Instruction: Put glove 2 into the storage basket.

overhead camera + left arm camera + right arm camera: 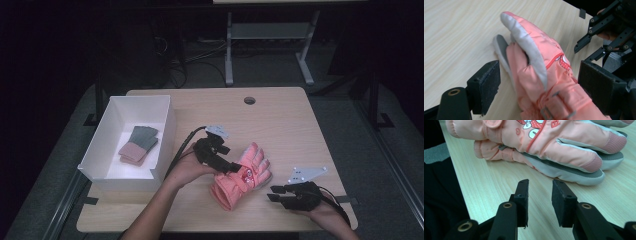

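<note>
A pair of pink gloves lies stacked on the bench, near the middle. The left gripper has its fingers spread wide on either side of the gloves' cuff. The right gripper rests to the right, its fingers parted and empty. A white box at the left holds grey and pink cloth.

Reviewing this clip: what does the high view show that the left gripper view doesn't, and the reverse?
High view alone: the white box at the table's left, with a folded grey and pink pair inside, and the left claw from outside, at the pink gloves. Left gripper view alone: its pads open on either side of the gloves' cuff, plus a grey strap buckle. Both: the gloves, the wooden table, the right claw.
</note>
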`<action>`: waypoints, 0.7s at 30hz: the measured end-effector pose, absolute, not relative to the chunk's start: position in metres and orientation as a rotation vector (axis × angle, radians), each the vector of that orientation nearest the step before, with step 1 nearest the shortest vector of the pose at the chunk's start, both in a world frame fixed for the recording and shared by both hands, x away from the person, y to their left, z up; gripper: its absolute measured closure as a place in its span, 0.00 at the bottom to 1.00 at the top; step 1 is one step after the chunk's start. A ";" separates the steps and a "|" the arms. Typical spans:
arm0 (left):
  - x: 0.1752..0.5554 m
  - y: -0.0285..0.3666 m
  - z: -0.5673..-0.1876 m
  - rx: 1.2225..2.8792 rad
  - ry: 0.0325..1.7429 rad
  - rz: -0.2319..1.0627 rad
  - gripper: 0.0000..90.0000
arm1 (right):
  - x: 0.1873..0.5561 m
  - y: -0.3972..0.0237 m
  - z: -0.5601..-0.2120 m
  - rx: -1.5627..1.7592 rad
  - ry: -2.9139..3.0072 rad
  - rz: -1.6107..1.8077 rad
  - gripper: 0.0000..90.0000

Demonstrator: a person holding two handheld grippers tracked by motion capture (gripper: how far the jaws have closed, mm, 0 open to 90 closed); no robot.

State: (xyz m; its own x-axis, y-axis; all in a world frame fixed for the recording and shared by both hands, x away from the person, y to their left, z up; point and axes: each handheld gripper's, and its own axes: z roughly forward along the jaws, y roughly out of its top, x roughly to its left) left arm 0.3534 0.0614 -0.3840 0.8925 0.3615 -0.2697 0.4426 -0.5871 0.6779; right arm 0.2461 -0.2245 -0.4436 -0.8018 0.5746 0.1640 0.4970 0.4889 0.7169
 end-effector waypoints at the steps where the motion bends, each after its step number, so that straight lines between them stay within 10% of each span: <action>1: 0.354 0.058 -0.386 2.263 0.572 -0.136 0.19 | 0.247 -0.225 -0.444 0.941 2.621 1.209 0.72; 21: 0.360 0.027 -0.438 2.383 0.618 -0.243 0.14 | 0.248 -0.225 -0.445 0.940 2.610 1.166 0.68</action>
